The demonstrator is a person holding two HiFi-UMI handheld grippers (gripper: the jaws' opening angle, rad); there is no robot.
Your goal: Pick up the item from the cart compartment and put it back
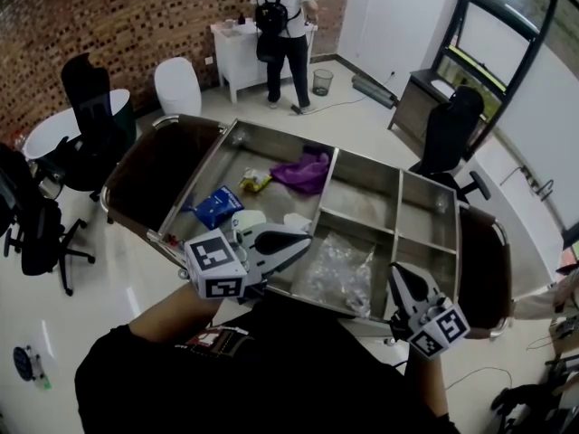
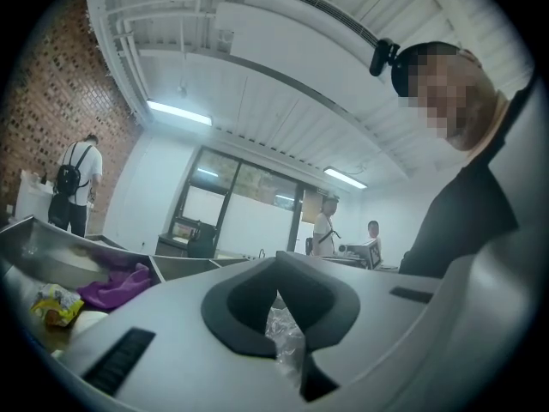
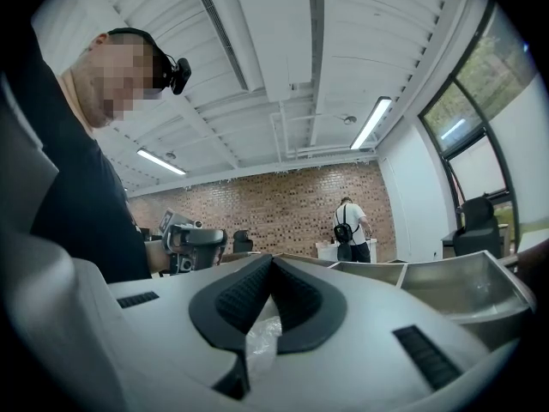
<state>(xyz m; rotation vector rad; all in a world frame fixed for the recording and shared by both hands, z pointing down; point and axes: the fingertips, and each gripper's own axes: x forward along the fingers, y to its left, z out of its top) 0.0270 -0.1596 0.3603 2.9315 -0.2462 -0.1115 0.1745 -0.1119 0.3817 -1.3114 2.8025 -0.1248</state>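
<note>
— Which step is this, do you reckon?

— The pick-up, I'd say. The left gripper [image 1: 306,238] has its jaws pressed right together, with a fold of clear film nipped between them at the bag's [image 1: 339,274] left edge.

— And the bag itself?

— Crumpled in the middle front compartment of the cart [image 1: 362,158]. I can't tell whether it's off the bottom yet.

— The right gripper [image 1: 398,275]?

— Closed as well, with film caught between its jaws, over by the bag's right side near the divider.

— So what's next?

— I'd guess both need to rise together and level, since thin film can slip or tear. Once clear of the walls, they lower it into the same compartment and let go.
</note>
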